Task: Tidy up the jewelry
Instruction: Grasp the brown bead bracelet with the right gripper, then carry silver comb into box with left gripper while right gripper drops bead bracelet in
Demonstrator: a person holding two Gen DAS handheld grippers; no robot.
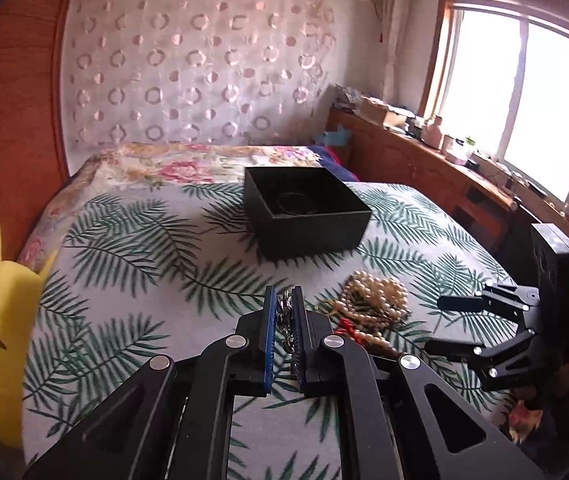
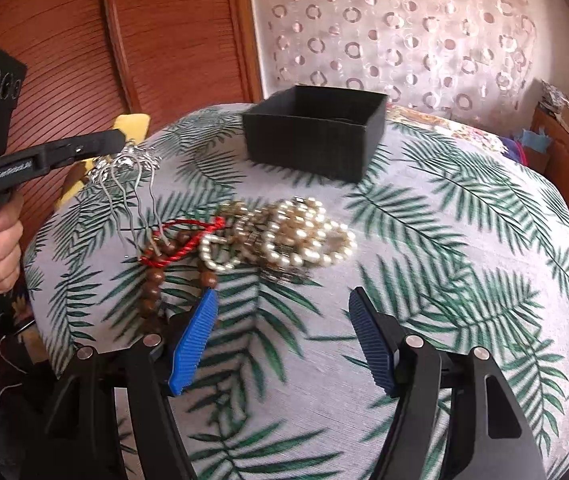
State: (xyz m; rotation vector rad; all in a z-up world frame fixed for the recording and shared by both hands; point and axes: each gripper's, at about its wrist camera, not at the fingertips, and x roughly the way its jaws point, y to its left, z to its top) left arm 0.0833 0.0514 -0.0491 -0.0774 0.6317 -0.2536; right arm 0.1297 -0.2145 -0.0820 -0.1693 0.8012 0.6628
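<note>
Left gripper: jaws pinched nearly together on the silver comb; grip sits on the ornate top, prongs hang down free.
Comb position: lifted off the bedspread; prong tips hang just at the red cord and brown beads, possibly touching, cannot tell for sure.
Right gripper: jaws spread wide, nothing between them; hovers low, just near the pile's front edge.
Pile: pearls tangled with a gold-tone piece, cord and beads alongside, all on the bedspread.
Box: black, open-topped, beyond the pile; a faint ring shows on its floor, otherwise it looks bare.
Step in hand (judged): carry the comb to the box.
How to do it well: raise straight up until the prongs clear cord and beads, then go across; a sideways pull now could hook the cord and drag the pile.
Grip note: hold is on thin filigree, so keep the squeeze firm and the move smooth.
Release: lower inside the box walls before letting go.
Right gripper's part: stay clear, or pin the beads if something snags.
</note>
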